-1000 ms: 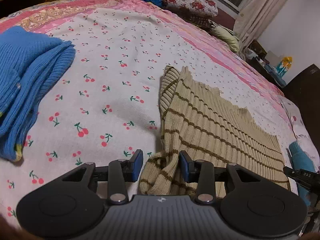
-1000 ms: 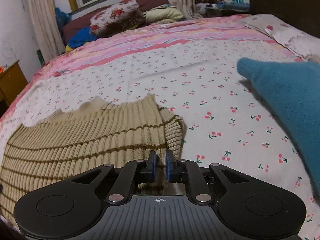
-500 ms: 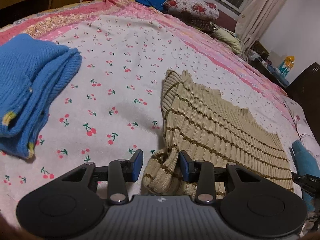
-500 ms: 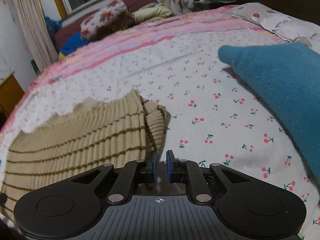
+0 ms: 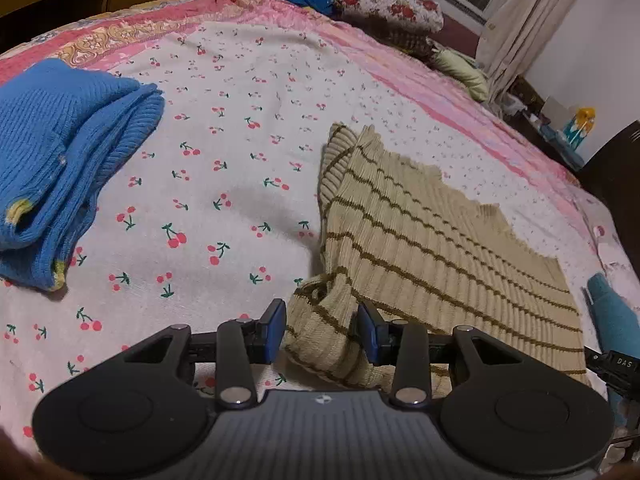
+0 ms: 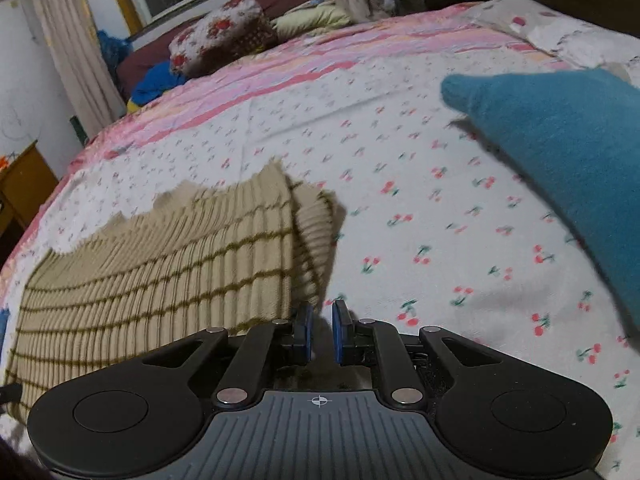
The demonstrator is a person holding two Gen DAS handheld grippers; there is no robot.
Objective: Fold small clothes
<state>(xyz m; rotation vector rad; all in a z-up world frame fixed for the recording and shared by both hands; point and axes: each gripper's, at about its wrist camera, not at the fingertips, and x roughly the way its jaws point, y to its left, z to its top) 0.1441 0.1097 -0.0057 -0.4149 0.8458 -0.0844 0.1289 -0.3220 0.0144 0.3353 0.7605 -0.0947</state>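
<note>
The left gripper (image 5: 322, 330) has its jaws released around a bunched corner of the striped sweater (image 5: 432, 240); the right gripper (image 6: 320, 330), just beside the sweater's edge, has jaws nearly clenched on nothing.

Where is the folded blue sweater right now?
In the left wrist view, the folded blue sweater lies at the far left on the cherry-print bedsheet, well apart from the striped beige sweater.

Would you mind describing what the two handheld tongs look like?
Both left tongs and right tongs match: ribbed grey body, two round black lobes, black arms with silver rivets, blue pads on the fingertips, and a small white crosshair mark.
</note>
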